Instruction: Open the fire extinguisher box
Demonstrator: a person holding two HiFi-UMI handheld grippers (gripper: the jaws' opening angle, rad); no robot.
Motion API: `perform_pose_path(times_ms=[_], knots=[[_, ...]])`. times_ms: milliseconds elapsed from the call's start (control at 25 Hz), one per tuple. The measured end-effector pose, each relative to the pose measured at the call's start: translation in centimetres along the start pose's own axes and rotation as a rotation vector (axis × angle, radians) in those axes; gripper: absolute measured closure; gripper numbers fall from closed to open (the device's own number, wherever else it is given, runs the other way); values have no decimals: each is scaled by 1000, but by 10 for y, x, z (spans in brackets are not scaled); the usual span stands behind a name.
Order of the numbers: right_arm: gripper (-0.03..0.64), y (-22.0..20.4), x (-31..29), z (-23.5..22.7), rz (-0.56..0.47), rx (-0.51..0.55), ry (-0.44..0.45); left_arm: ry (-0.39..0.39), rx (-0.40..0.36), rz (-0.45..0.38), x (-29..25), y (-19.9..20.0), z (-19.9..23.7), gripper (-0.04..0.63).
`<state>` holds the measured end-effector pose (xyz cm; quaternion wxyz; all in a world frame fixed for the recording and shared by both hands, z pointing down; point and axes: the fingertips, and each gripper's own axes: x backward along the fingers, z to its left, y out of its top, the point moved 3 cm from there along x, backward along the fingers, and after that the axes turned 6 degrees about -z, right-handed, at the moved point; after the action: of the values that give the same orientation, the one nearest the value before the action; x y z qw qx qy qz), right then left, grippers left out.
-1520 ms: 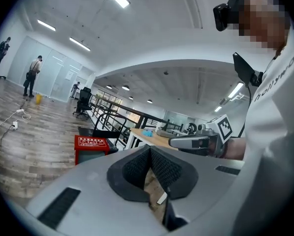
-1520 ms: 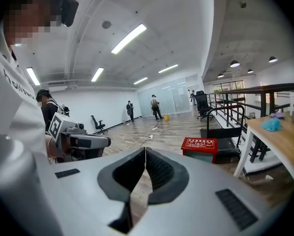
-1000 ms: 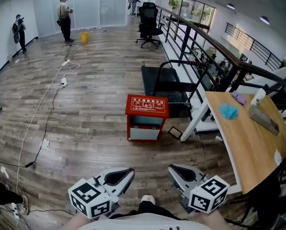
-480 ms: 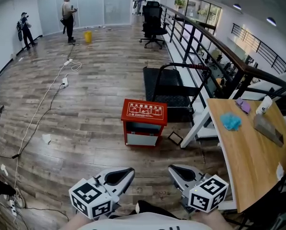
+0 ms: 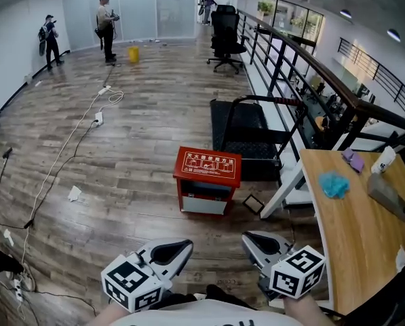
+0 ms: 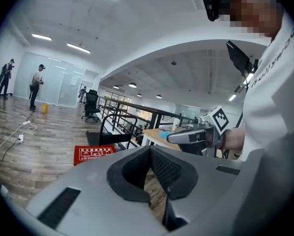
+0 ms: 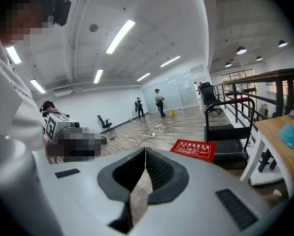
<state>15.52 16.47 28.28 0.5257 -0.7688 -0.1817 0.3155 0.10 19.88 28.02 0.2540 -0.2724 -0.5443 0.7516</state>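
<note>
The red fire extinguisher box stands on the wood floor with its lid down, a white-printed label on top. The left gripper view shows the box low at the left, and the right gripper view shows the box right of centre. My left gripper and right gripper are held side by side at the bottom of the head view, well short of the box. The left gripper is shut on nothing. The right gripper is shut too, with its tips touching.
A black cart stands just behind the box, and a small dark frame lies beside it. A wooden desk with cloths is at the right. Cables run over the floor on the left. Several people stand far off.
The whole view has shifted forward: the box sits a little lower and nearer in the head view. Both grippers keep their places at the bottom edge, still shut.
</note>
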Motion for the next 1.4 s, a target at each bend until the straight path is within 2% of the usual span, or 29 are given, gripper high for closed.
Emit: perform_pose_path(times_ms=[200, 360, 640, 840, 1400], knots=[[606, -4, -13, -9, 8, -26, 26, 26, -39, 56, -2, -6, 9, 589], [606, -6, -23, -18, 26, -37, 26, 23, -34, 83, -12, -9, 20, 589], [606, 1, -40, -59, 23, -70, -56, -73, -43, 114, -59, -5, 51, 589], [606, 18, -68, -80, 15, -92, -113, -136, -48, 128, -88, 11, 89, 589], [606, 56, -180, -97, 39, -118, -149, -204, -31, 161, -114, 46, 202, 589]])
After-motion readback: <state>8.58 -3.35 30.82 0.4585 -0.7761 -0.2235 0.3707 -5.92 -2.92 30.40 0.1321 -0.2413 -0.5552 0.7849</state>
